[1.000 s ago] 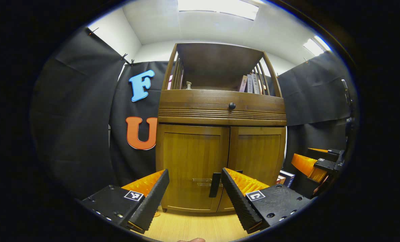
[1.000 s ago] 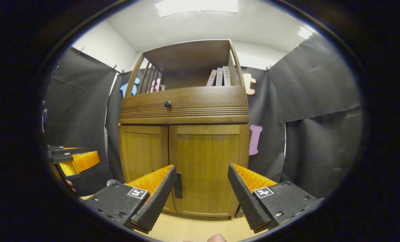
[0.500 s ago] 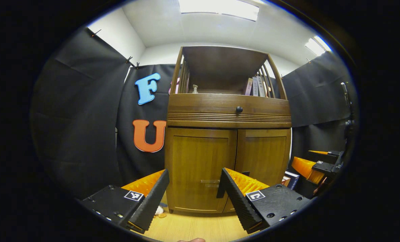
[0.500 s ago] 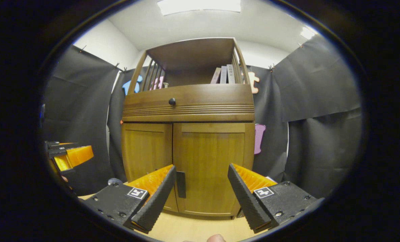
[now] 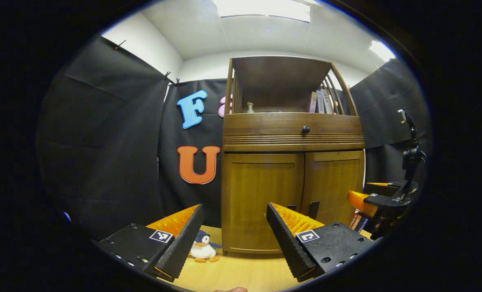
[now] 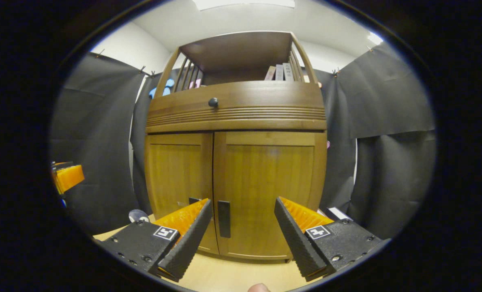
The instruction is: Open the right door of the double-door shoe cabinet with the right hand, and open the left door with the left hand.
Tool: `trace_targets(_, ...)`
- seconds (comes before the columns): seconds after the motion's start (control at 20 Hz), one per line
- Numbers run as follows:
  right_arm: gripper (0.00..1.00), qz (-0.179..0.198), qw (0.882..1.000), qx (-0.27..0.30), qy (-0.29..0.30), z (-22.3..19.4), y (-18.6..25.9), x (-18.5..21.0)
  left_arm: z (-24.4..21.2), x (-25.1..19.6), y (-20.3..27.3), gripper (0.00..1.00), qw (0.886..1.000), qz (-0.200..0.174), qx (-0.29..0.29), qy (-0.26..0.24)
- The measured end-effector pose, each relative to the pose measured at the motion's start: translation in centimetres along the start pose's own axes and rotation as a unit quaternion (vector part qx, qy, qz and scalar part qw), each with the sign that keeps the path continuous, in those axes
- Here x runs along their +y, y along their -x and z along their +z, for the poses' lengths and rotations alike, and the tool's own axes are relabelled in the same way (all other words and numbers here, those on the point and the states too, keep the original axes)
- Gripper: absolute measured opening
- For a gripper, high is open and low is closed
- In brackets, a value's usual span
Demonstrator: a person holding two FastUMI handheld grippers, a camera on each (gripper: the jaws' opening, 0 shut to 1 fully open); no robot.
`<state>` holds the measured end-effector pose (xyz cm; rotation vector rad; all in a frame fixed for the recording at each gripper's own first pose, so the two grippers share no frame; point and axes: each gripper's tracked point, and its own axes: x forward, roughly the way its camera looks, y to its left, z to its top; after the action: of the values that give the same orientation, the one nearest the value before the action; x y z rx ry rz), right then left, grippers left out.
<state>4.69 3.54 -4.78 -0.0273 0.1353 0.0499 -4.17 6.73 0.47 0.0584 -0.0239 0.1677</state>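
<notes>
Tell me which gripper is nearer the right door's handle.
Right. The right gripper faces the right door's handle, which stands just ahead between its open fingers. The left gripper sits farther back, off toward the left door.

Recording booth dressed up as a home corner, not a lived-in room. Black cloth clipped up as walls on all sides, white ceiling with panel lights. Beyond the fingers stands a wooden shoe cabinet on light wood floor, books on its open top shelf; a toy penguin sits between the fingers, beside the cabinet.
</notes>
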Motion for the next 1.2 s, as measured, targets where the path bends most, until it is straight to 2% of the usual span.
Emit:
trace_targets(0.3, 1.0, 0.017, 0.999, 0.031, -0.002, -2.2, -4.0, 1.8, -0.2, 3.2, 0.7, 1.0, 0.999, 0.045, 0.001, -0.003)
trace_targets(0.35, 1.0, 0.016, 0.999, 0.038, -0.002, -2.7, -4.8, 1.8, -0.2, 3.6, 0.9, 0.95, 0.999, 0.053, 0.001, -0.005)
trace_targets(0.65, 0.98, 0.024, 0.996, 0.091, -0.003, -6.6, -9.2, 2.9, -0.5, 6.1, 1.9, 0.95, 0.995, 0.096, 0.006, -0.008)
trace_targets(0.9, 0.9, 0.018, 0.992, 0.128, 0.003, -9.8, -12.5, 2.9, -0.9, 7.4, 2.4, 0.95, 0.992, 0.121, 0.011, -0.013)
trace_targets(1.2, 0.66, 0.007, 0.989, 0.145, 0.016, -11.4, -15.0, 3.2, -1.0, 8.0, 2.4, 0.95, 0.991, 0.133, 0.014, -0.018)
